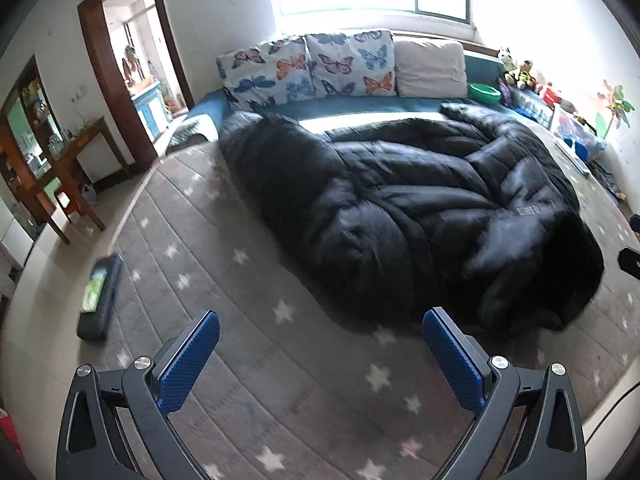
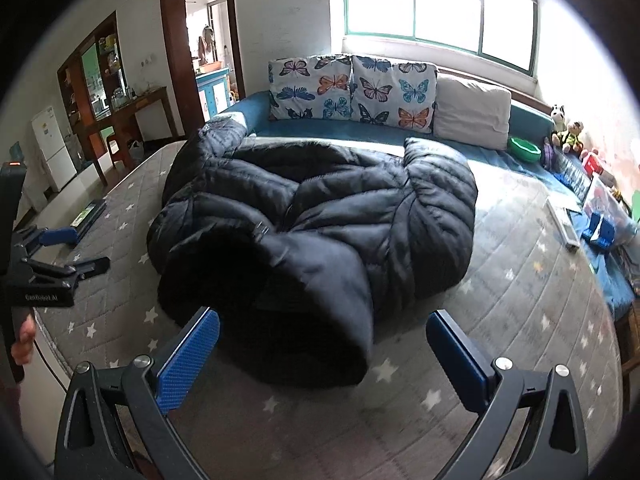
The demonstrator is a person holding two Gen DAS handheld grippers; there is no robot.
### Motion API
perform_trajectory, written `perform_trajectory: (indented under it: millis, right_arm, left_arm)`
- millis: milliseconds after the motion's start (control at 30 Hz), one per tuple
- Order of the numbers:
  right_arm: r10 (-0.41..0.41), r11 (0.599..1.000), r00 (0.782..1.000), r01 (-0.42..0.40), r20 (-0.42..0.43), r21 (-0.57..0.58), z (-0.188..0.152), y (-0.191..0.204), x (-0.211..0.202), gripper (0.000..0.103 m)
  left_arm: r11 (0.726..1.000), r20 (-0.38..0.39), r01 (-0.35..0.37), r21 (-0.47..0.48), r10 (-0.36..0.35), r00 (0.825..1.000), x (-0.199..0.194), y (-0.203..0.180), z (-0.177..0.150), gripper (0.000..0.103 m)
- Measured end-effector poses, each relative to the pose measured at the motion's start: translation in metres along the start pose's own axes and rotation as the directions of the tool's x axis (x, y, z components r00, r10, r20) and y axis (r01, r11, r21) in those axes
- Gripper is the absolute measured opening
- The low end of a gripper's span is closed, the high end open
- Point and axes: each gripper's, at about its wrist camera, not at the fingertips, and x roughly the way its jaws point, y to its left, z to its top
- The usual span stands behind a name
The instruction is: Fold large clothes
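Jacket point(image 1: 420, 208), black puffer w/ hood, lies crumpled on grey star-print mattress point(image 1: 256, 360), partly bunched over itself. In left wrist view its long axis runs approx 10 o'clock to 4 o'clock: hem end toward the butterfly cushions point(image 1: 308, 66), dark hood opening at the 4 o'clock end. In right wrist view the hood point(image 2: 304, 304) points toward 6 o'clock, straight at the camera, w/ the body stretching back to 12 o'clock and one sleeve point(image 2: 436, 184) folded along the 2 o'clock side.

Left claw point(image 1: 320, 354): blue pads wide apart, gripping nothing, over bare mattress. Jacket sits ahead of it at 12–2 o'clock, near but not touching; right pad tip is just beside the jacket's near edge.

Right claw point(image 2: 323, 354): pads also spread wide, nothing between them. Hood rim lies just ahead at 12 o'clock, close to the left pad tip; contact can't be told.

Right wrist view also shows left claw at 9 o'clock, beside the jacket, w/ a hand point(image 2: 22, 344) on its handle. Small dark box point(image 1: 98, 298) rests on mattress edge at 9 o'clock in left view.
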Motion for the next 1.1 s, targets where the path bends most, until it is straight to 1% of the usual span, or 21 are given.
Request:
perform_trajectory:
  millis: [67,233,300,400,533,633,700,767,800,833,867,900,933,967,1000,1033,1067,1100]
  right_arm:
    - [0.004,1.0,1.0,-0.004,-0.003,-0.005,0.013,-0.009,0.004,0.103]
    - [-0.034,0.999,0.999,0.034,-0.009,-0.018,0.04,-0.025,0.016,0.103]
    - [-0.044,0.999,0.999,0.044,-0.019,-0.01,0.05,-0.034,0.023,0.103]
    - [-0.051,0.998,0.998,0.052,-0.045,0.029,0.061,-0.05,0.034,0.103]
    - [-0.041,0.998,0.997,0.044,-0.073,0.037,0.053,-0.053,0.043,0.103]
    - [0.007,1.0,0.996,-0.004,-0.093,0.025,0.036,-0.043,0.04,0.103]
    - [0.04,0.999,0.994,-0.04,-0.103,0.004,0.025,-0.034,0.036,0.103]
    - [0.067,0.997,0.993,-0.071,-0.1,-0.04,0.014,-0.021,0.028,0.103]
    - [0.074,0.995,0.992,-0.08,-0.099,-0.057,0.012,-0.016,0.024,0.103]
    - [0.084,0.993,0.992,-0.091,-0.093,-0.079,0.007,-0.01,0.02,0.103]
    - [0.09,0.991,0.992,-0.099,-0.092,-0.094,0.006,-0.005,0.019,0.103]
    - [0.095,0.988,0.991,-0.106,-0.095,-0.116,0.003,0.001,0.019,0.103]
    - [0.084,0.985,0.992,-0.097,-0.093,-0.141,0.002,0.006,0.021,0.103]
    - [0.056,0.983,0.994,-0.071,-0.09,-0.168,0.0,0.012,0.024,0.103]
    - [0.037,0.982,0.995,-0.054,-0.091,-0.183,-0.001,0.014,0.028,0.099]
    - [0.017,0.979,0.995,-0.037,-0.096,-0.202,-0.001,0.018,0.034,0.091]
    - [-0.005,0.976,0.995,-0.018,-0.102,-0.218,-0.002,0.02,0.04,0.087]
    - [-0.02,0.974,0.994,-0.004,-0.103,-0.227,-0.004,0.023,0.044,0.079]
  left_arm:
    - [1.0,0.003,-0.005,-0.015,0.005,1.0,0.003,0.009,0.012,0.103]
    - [0.999,-0.005,-0.023,-0.026,0.023,1.0,0.017,0.026,0.046,0.103]
    - [0.999,-0.016,-0.029,-0.019,0.029,0.999,0.024,0.029,0.057,0.103]
    - [1.0,-0.049,-0.013,-0.002,0.013,0.999,0.039,0.029,0.067,0.103]
    - [0.999,-0.086,0.044,0.01,-0.043,0.995,0.057,0.019,0.062,0.103]
    - [0.996,-0.115,0.094,0.004,-0.093,0.989,0.07,0.01,0.051,0.103]
    - [0.991,-0.139,0.131,-0.003,-0.13,0.982,0.079,0.004,0.045,0.103]
    - [0.988,-0.156,0.155,-0.003,-0.153,0.976,0.087,-0.001,0.041,0.102]
    - [0.985,-0.16,0.17,-0.007,-0.169,0.973,0.091,-0.003,0.04,0.099]
    - [0.982,-0.162,0.187,-0.009,-0.186,0.969,0.096,-0.005,0.04,0.091]
    - [0.977,-0.171,0.212,-0.014,-0.212,0.962,0.1,-0.007,0.039,0.088]
    - [0.973,-0.178,0.23,-0.018,-0.229,0.957,0.105,-0.01,0.039,0.078]
    - [0.97,-0.183,0.244,-0.018,-0.243,0.953,0.109,-0.012,0.039,0.061]
    - [0.967,-0.192,0.255,-0.014,-0.252,0.948,0.113,-0.015,0.038,0.053]
    - [0.971,-0.192,0.238,-0.002,-0.234,0.953,0.115,-0.019,0.036,0.043]
    - [0.973,-0.185,0.229,0.01,-0.223,0.957,0.114,-0.021,0.036,0.033]
    - [0.977,-0.167,0.21,0.033,-0.202,0.965,0.11,-0.024,0.034,0.029]
    - [0.98,-0.15,0.195,0.047,-0.186,0.971,0.104,-0.026,0.032,0.023]
